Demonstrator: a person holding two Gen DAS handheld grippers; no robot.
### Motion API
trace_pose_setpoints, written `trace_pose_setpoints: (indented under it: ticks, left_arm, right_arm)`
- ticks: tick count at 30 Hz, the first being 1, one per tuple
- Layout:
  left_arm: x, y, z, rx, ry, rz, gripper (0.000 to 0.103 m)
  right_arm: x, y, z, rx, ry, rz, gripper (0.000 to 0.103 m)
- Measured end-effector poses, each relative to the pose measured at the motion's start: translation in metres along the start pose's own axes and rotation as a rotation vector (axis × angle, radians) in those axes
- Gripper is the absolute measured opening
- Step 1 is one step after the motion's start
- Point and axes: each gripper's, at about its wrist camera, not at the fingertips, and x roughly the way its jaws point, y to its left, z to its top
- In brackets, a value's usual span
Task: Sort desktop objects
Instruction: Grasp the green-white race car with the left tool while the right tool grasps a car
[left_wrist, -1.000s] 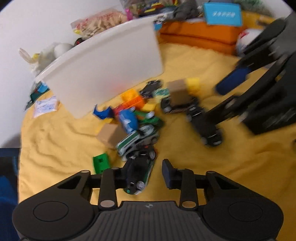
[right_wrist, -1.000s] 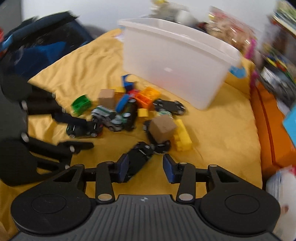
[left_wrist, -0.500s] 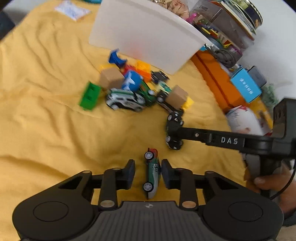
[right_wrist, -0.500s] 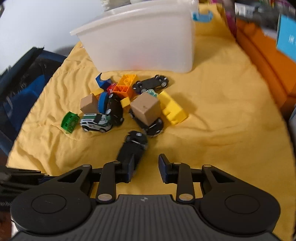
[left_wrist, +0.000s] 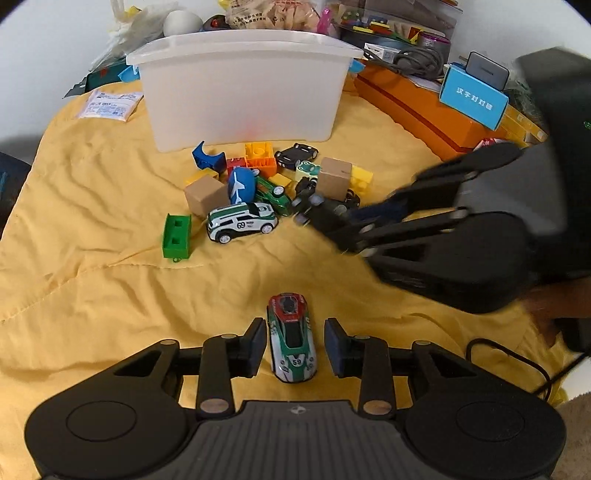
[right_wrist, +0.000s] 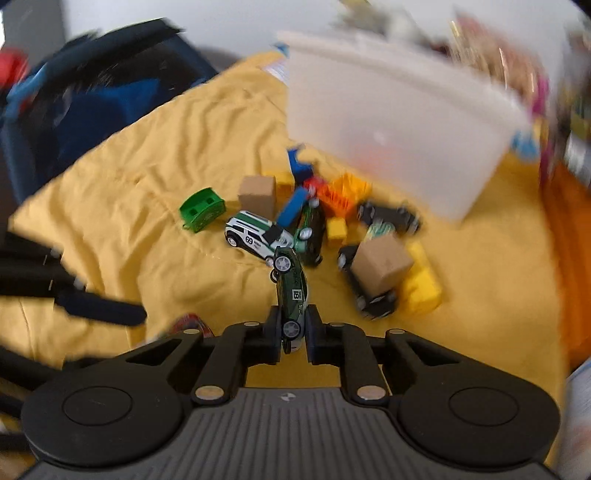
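Your left gripper hangs over the yellow cloth with its pads apart. The green-and-white race car lies flat on the cloth between them, a gap showing on each side, so nothing is gripped there. It sits alone, well apart from the heap, which looks like the start of a group for cars.

Further in, the heap lies just in front of the white bin: a green block, a white-and-green SUV, cardboard cubes and coloured bricks, all jumbled and touching. The bin stands close behind them, probably so sorted pieces have a short trip.

On the right, your right gripper is clamped on a dark green car, pinching it by roof and underside so that it stands on its side, nose pointing away from you. That pinch holds only the rear end, so a quick swing could let it pivot.
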Motion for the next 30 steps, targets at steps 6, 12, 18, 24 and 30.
trace_pose_setpoints:
  ticks: [6, 12, 18, 24, 30]
  left_arm:
    - [0.006, -0.004, -0.003, -0.034, 0.016, 0.008, 0.039]
    - [0.012, -0.007, -0.004, -0.038, 0.033, 0.067, 0.04]
    - [0.017, -0.012, -0.002, -0.028, 0.04, 0.08, 0.041]
    - [0.031, -0.017, -0.002, 0.001, 0.059, 0.104, 0.036]
    - [0.025, -0.016, 0.005, 0.005, 0.039, 0.1, 0.033]
  right_arm:
    - [-0.011, 0.019, -0.021, -0.314, 0.037, -0.186, 0.015]
    - [-0.016, 0.033, -0.031, -0.38, 0.109, -0.039, 0.033]
    - [-0.02, 0.0, -0.018, -0.107, 0.078, 0.051, 0.044]
    - [0.005, -0.019, -0.023, 0.009, 0.118, 0.169, 0.045]
    - [0.006, -0.023, -0.023, 0.019, 0.13, 0.161, 0.034]
